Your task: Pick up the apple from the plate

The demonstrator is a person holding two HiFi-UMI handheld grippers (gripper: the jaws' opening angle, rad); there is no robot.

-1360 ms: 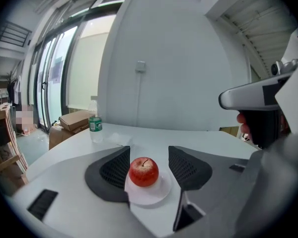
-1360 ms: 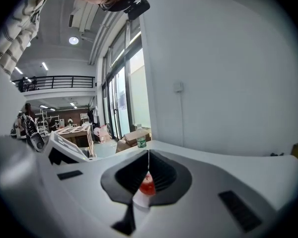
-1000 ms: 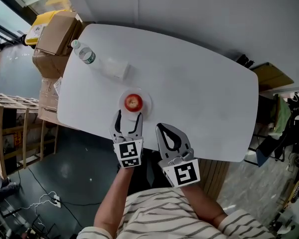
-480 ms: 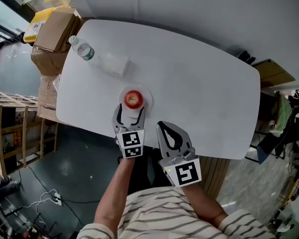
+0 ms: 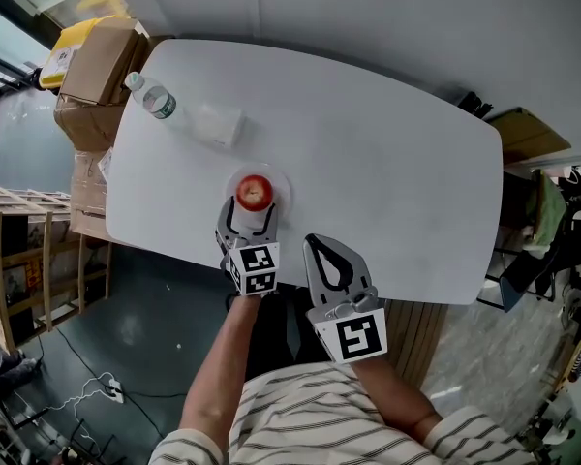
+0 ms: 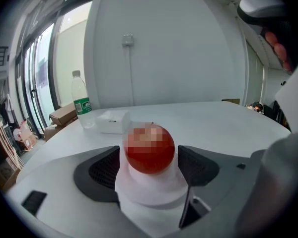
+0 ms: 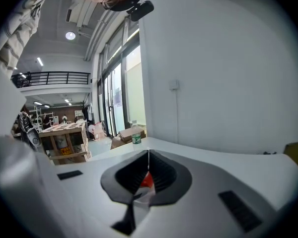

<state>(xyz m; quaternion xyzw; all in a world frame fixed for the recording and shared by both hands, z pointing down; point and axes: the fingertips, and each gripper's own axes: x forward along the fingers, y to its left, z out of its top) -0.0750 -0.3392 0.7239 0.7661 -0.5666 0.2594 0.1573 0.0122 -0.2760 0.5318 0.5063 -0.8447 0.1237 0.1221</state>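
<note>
The apple (image 5: 255, 192) sits on its plate (image 5: 284, 185) by the table's (image 5: 387, 153) near edge, between the jaws of the left gripper (image 5: 249, 213), which have just been opening and stand wide, not pressing it. The approach looks nearly done; next they should close on it and lift. The right gripper (image 5: 330, 265) rests to the right, clenched and empty.

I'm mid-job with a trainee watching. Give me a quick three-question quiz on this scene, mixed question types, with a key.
1. True or false: the apple rests on the plate.
2. Multiple choice: which tongs are shut? A left, B right, C both.
3. Fill in: beside the white box stands a plastic water ____.

Key
1. True.
2. B. The right tongs are shut and empty. The left tongs have just been opening and stand open with the apple between them, not gripped.
3. bottle.
</note>
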